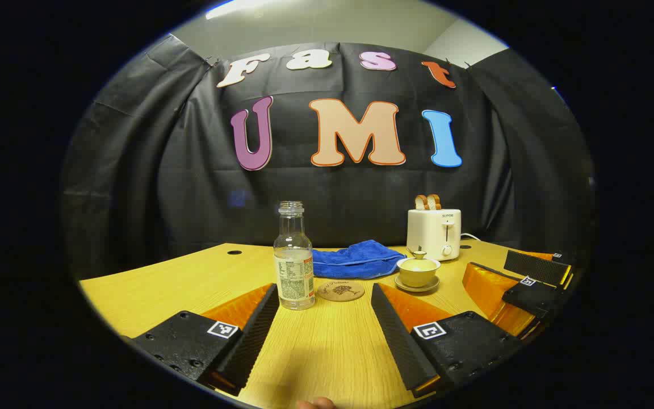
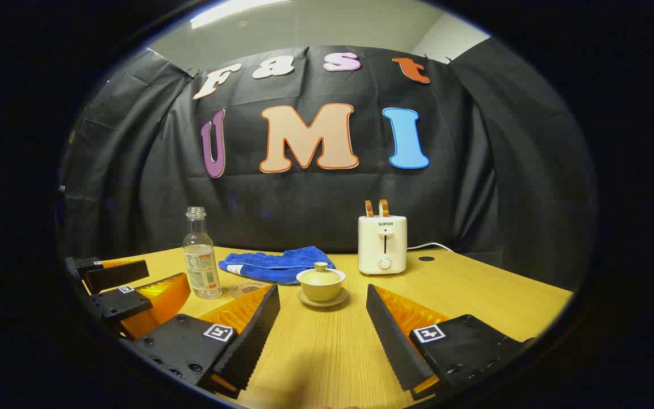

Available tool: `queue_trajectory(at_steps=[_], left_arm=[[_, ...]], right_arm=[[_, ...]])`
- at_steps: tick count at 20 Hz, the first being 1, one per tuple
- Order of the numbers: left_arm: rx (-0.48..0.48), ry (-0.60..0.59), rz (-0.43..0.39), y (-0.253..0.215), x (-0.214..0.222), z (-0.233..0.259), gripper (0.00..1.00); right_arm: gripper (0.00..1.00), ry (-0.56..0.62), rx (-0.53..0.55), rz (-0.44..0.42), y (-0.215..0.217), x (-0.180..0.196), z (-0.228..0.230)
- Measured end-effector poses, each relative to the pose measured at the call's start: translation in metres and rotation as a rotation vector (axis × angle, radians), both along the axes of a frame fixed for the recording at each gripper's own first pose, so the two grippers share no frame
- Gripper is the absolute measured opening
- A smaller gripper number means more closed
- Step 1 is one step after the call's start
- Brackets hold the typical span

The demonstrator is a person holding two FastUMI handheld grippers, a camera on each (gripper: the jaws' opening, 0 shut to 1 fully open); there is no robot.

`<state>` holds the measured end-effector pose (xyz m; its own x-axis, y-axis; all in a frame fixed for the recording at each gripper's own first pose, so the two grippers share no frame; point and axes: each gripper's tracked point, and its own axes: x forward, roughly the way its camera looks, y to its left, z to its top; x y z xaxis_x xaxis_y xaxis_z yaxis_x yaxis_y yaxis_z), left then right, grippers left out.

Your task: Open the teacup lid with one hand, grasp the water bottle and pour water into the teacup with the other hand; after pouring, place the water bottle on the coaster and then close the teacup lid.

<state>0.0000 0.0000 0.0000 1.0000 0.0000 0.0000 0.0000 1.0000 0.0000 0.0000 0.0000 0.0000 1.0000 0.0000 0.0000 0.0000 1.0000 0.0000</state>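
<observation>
A clear uncapped water bottle (image 1: 293,258) with a label stands on the wooden table (image 1: 162,284), just ahead of my open left gripper (image 1: 324,329), toward its left finger. A round cork coaster (image 1: 340,290) lies right of the bottle. The lidded cream teacup (image 1: 418,271) on its saucer sits farther right. In the right gripper view the teacup (image 2: 321,282) stands straight ahead of my open right gripper (image 2: 322,332), lid knob up; the bottle (image 2: 200,255) is to the left, and the coaster (image 2: 247,290) partly hides behind the finger. Nothing is held.
A blue cloth (image 1: 356,259) lies behind the coaster. A white toaster (image 1: 434,232) with two slices stands at the back, its cord trailing right. The right gripper (image 1: 523,284) shows at the right in the left gripper view; the left gripper (image 2: 122,295) at the left in the right one.
</observation>
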Motion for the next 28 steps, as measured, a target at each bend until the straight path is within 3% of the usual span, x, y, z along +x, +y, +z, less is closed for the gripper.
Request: queue_trajectory(at_steps=[5,6,7,8,23,24,28], left_arm=[[-0.001,0.001,-0.002,0.0004,0.0003,-0.0009,0.95],[-0.001,0.001,-0.002,0.0005,0.0,-0.0004,0.95],[-0.001,0.001,-0.003,0.0004,0.0001,-0.0009,0.95],[0.0,0.0,-0.003,0.0007,0.0002,-0.0005,0.96],[-0.001,0.0,-0.003,0.0011,0.0004,-0.001,0.96],[-0.001,0.0,-0.003,0.0012,0.0003,-0.0003,0.96],[-0.001,0.0,-0.006,0.0001,0.0001,-0.0001,0.95]], right_arm=[[0.98,0.0,0.0,0.0,-0.0007,-0.0003,0.0006],[0.94,0.0,0.0,0.0,-0.0003,0.0001,0.0002],[0.98,0.0,0.0,0.0,-0.0001,0.0006,0.0002],[0.94,0.0,0.0,0.0,-0.0003,-0.0001,0.0001],[0.94,0.0,0.0,0.001,-0.0003,-0.0003,0.0003],[0.98,0.0,0.0,0.001,-0.0005,-0.0001,-0.0002],[0.94,0.0,0.0,0.0,-0.0008,-0.0005,0.0001]])
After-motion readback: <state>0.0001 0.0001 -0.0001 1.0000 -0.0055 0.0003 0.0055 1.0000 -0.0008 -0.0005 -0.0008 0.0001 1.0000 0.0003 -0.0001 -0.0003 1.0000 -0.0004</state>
